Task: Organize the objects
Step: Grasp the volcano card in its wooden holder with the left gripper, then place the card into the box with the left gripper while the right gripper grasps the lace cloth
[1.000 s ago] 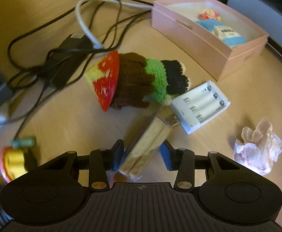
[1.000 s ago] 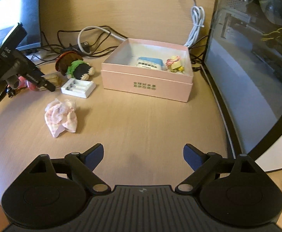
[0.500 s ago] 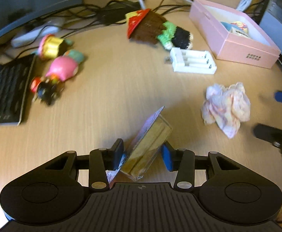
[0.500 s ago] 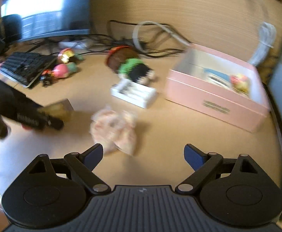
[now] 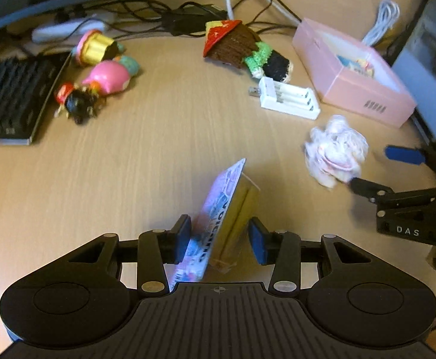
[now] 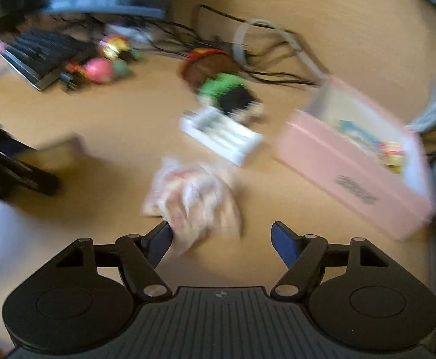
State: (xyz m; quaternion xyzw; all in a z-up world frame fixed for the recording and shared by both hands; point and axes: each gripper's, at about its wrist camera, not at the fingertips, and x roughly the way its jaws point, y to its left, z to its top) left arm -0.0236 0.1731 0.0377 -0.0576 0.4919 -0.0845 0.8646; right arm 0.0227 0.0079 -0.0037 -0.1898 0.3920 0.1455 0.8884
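The left gripper [image 5: 220,239] is clamped on a small clear packet [image 5: 226,215] with a printed card at its back and something yellow inside; the packet stands tilted between the two blue pads, above the wooden desk [image 5: 146,161]. The right gripper [image 6: 221,240] has its jaws apart, and they have just been closing; the crumpled pink and white cloth [image 6: 192,197] lies between them, its edge against the left pad, but the pads do not press it from both sides. This picture is blurred, so finer detail is not clear. In the left view the same cloth [image 5: 336,151] lies just beside the fingertips of the right gripper [image 5: 381,169]. Behind the cloth lies a white battery charger [image 5: 288,98], and touching it from behind a knitted doll [image 5: 241,48] on its side. To the right stands an open pink box [image 5: 364,98] with some small items inside. Far left are three small toy figures [image 5: 98,71], next to a black keyboard [image 5: 8,98], and cables [image 5: 188,18] run along the back.
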